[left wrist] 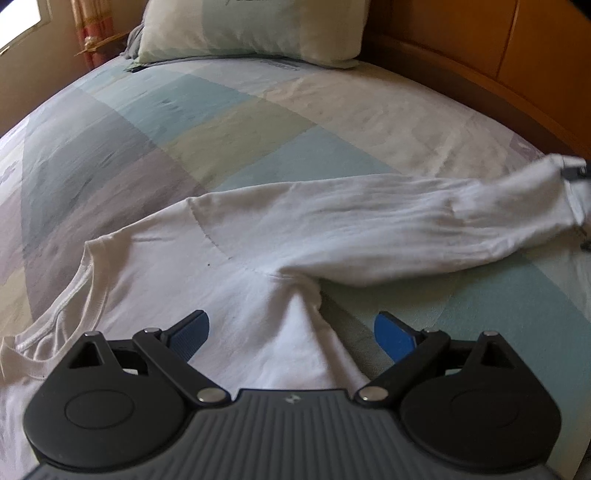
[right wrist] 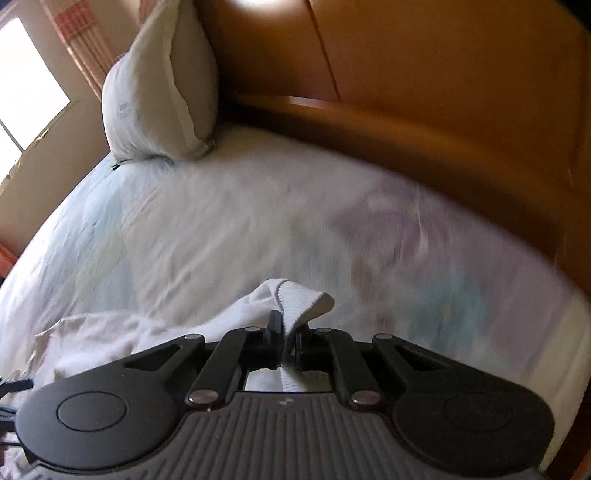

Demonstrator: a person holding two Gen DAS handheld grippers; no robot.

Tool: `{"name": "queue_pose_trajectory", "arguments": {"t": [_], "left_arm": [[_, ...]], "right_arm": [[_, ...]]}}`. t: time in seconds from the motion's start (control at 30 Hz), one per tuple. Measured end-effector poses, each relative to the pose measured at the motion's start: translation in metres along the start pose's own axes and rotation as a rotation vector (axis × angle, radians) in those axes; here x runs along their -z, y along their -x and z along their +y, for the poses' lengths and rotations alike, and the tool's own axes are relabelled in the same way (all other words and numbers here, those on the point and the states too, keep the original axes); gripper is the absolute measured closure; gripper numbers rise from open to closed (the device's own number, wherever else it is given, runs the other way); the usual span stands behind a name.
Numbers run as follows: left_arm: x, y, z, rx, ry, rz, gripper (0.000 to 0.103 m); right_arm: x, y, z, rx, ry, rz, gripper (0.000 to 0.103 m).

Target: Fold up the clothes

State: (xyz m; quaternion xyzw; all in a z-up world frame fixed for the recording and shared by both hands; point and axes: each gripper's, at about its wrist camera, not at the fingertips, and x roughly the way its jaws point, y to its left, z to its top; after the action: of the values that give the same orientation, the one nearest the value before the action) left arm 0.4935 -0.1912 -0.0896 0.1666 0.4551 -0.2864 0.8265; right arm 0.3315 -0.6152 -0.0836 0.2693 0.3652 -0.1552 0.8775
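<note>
A white long-sleeved shirt (left wrist: pixel 207 266) lies spread on the bed, its neckline (left wrist: pixel 62 306) at the left. One sleeve (left wrist: pixel 388 229) stretches out to the right. My left gripper (left wrist: pixel 291 334) hangs open just above the armpit fold, its blue pads (left wrist: pixel 190 334) wide apart and holding nothing. The sleeve's ribbed cuff (right wrist: pixel 299 306) is pinched in my right gripper (right wrist: pixel 286 338), which is shut on it and lifts it off the bedspread. That right gripper (left wrist: pixel 576 171) shows as a dark bit at the far right edge of the left wrist view.
The bed carries a pastel patchwork bedspread (left wrist: pixel 229 122). A pale pillow (left wrist: pixel 255 29) leans at the head, also seen as the pillow (right wrist: pixel 159 99) in the right wrist view. An orange wooden bed frame (right wrist: pixel 424 122) runs along the right side. A window (right wrist: pixel 26 88) is at the left.
</note>
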Motion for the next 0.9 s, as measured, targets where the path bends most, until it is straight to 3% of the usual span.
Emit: {"name": "queue_pose_trajectory", "arguments": {"t": [0.17, 0.3, 0.37, 0.4, 0.43, 0.53, 0.7, 0.8, 0.9], "left_arm": [[0.0, 0.003, 0.003, -0.008, 0.011, -0.011, 0.007], [0.001, 0.006, 0.006, -0.013, 0.019, -0.022, 0.007], [0.002, 0.006, 0.009, -0.012, 0.029, -0.021, 0.007], [0.003, 0.006, 0.01, -0.012, 0.034, -0.018, 0.007], [0.003, 0.005, 0.011, -0.014, 0.039, -0.016, 0.007], [0.004, 0.006, 0.013, -0.013, 0.043, -0.02, 0.007], [0.004, 0.005, 0.014, -0.019, 0.031, -0.019, 0.007], [0.003, 0.004, 0.014, -0.017, 0.038, -0.022, 0.007], [0.003, 0.004, 0.013, -0.018, 0.032, -0.024, 0.007]], "right_arm": [[-0.036, -0.006, 0.012, 0.006, 0.093, -0.013, 0.093], [-0.042, 0.006, 0.025, 0.011, 0.153, -0.049, 0.093], [-0.038, 0.001, 0.017, 0.084, 0.122, -0.031, 0.092], [-0.036, -0.001, 0.013, 0.12, 0.106, -0.021, 0.087], [-0.034, -0.004, 0.008, 0.157, 0.09, -0.012, 0.073], [-0.027, -0.01, -0.004, 0.248, 0.032, 0.011, 0.072], [-0.008, -0.003, 0.005, 0.169, -0.026, -0.008, 0.069], [0.0, -0.015, 0.032, 0.101, 0.029, 0.016, 0.064], [0.0, -0.035, 0.072, 0.037, 0.177, 0.031, 0.058]]}}
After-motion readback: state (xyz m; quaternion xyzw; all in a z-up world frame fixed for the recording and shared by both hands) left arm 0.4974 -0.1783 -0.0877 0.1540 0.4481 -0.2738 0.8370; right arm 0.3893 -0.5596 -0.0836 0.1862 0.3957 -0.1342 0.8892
